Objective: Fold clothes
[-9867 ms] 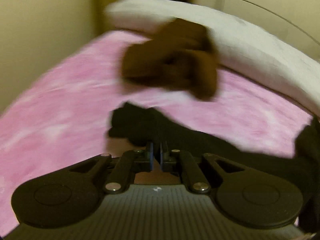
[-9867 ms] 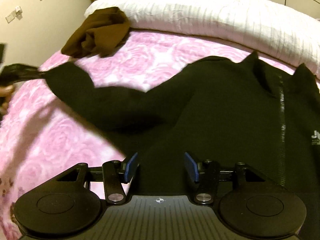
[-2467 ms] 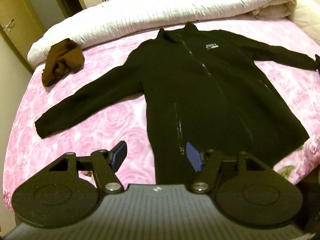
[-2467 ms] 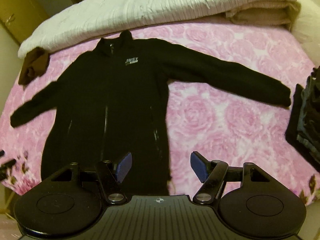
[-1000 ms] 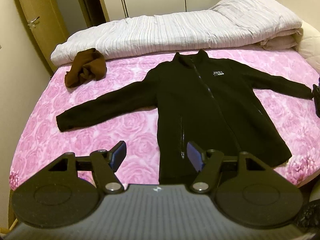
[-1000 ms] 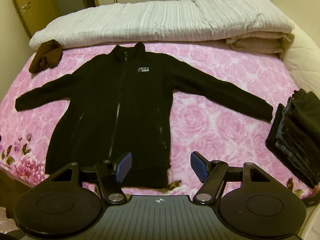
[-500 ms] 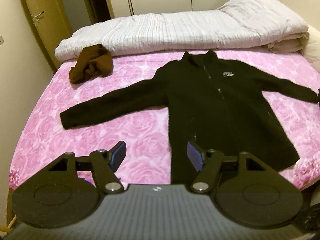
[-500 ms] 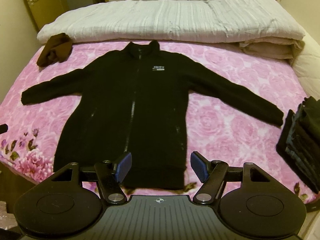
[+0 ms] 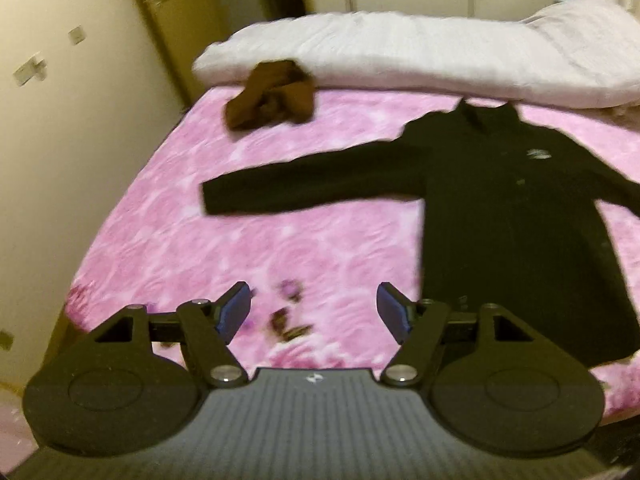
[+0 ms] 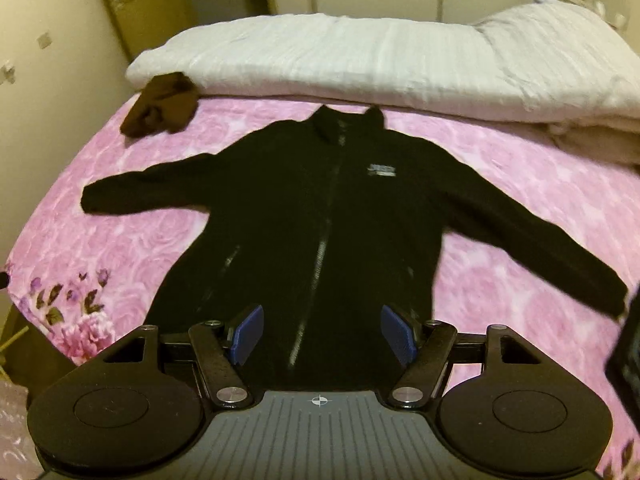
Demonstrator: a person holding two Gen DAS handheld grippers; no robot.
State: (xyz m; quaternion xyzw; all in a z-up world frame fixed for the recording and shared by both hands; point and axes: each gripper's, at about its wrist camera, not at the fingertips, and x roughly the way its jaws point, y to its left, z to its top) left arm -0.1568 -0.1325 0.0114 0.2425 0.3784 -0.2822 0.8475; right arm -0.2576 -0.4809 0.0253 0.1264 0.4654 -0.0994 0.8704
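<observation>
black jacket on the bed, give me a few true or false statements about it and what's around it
1. The black jacket lies flat with both sleeves spread out. True.
2. The right gripper is clamped on the hem. False: its jaws stand open, holding nothing.
3. The brown garment lies on the jacket. False: it sits apart, near the white duvet.
4. The zipper is closed. True.
5. The left gripper holds a sleeve. False: only the pink sheet shows between its jaws.

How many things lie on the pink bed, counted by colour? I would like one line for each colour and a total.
Black: 2, the jacket and the dark stack at the right edge
Brown: 1, the crumpled cloth
White: 1, the folded quilt
Total: 4
</observation>
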